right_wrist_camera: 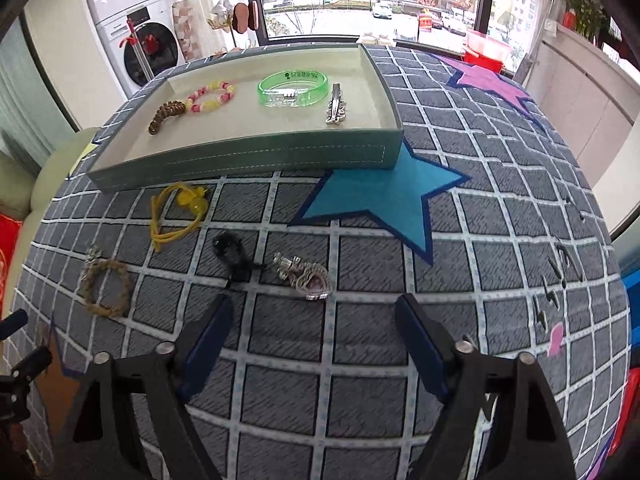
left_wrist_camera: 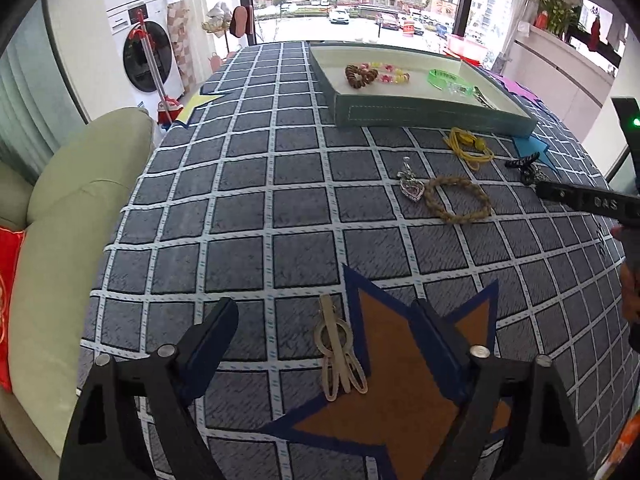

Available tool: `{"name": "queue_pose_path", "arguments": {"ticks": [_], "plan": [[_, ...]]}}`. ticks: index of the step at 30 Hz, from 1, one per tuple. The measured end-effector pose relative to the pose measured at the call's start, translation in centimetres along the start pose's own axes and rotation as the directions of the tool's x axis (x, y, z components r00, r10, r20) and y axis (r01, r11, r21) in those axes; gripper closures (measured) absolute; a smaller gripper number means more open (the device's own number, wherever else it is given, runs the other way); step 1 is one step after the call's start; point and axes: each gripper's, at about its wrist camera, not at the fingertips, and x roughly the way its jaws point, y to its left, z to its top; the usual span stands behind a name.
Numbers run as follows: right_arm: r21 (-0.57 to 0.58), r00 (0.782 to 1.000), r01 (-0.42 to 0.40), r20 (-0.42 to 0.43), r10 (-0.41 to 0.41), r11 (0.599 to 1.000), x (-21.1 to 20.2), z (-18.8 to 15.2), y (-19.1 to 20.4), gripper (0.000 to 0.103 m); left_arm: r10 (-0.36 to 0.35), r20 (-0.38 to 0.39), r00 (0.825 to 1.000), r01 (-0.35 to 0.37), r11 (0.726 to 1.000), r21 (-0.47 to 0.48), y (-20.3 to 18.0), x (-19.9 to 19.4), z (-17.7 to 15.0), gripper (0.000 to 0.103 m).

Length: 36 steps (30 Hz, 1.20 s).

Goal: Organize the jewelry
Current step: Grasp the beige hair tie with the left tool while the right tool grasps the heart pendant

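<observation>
My left gripper (left_wrist_camera: 324, 312) is open, its fingers on either side of a beige hair clip (left_wrist_camera: 339, 350) lying on the checked cloth. My right gripper (right_wrist_camera: 314, 312) is open just short of a silver heart pendant (right_wrist_camera: 306, 276) and a black clip (right_wrist_camera: 234, 254). A yellow cord (right_wrist_camera: 176, 210) and a braided straw bracelet (right_wrist_camera: 107, 288) lie further left. The green tray (right_wrist_camera: 248, 160) holds a brown bead bracelet (right_wrist_camera: 166, 114), a pink-yellow bead bracelet (right_wrist_camera: 212, 96), a green bangle (right_wrist_camera: 294, 88) and a silver clip (right_wrist_camera: 335, 106). The right gripper also shows in the left wrist view (left_wrist_camera: 580, 198).
The table (left_wrist_camera: 240, 200) has a grey checked cloth with star patches. A pale green sofa (left_wrist_camera: 72, 220) stands left of it. A washer (left_wrist_camera: 146, 56) and a window are behind. The tray (left_wrist_camera: 432, 114) sits at the far side of the table.
</observation>
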Motion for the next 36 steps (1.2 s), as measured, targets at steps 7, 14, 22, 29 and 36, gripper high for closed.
{"name": "queue_pose_path", "arguments": {"ticks": [7, 14, 22, 29, 36], "plan": [[-0.059, 0.999, 0.025, 0.032, -0.023, 0.998, 0.3, 0.7, 1.2, 0.054, -0.013, 0.001, 1.0, 0.013, 0.999, 0.03, -0.8, 0.1, -0.3, 0.03], [-0.047, 0.999, 0.027, 0.033, -0.025, 0.999, 0.1, 0.7, 1.6, 0.082, -0.05, 0.014, 0.999, 0.049, 0.998, 0.049, -1.2, -0.1, -0.1, 0.081], [0.05, 0.998, -0.047, 0.049, 0.045, 0.998, -1.6, 0.1, 0.1, 0.083, -0.156, 0.021, 0.988, 0.157, 0.987, -0.038, 0.5, -0.7, 0.2, 0.081], [0.101, 0.992, -0.106, 0.071, 0.099, 0.989, -3.4, -0.5, -0.5, 0.083, -0.18, 0.058, 0.982, 0.182, 0.982, -0.042, 1.1, -2.0, 0.9, 0.081], [0.125, 0.985, -0.154, 0.099, 0.142, 0.98, -5.0, -0.5, -0.6, 0.083, -0.209, 0.092, 0.973, 0.214, 0.975, -0.049, 1.8, -3.6, 2.2, 0.081]]}}
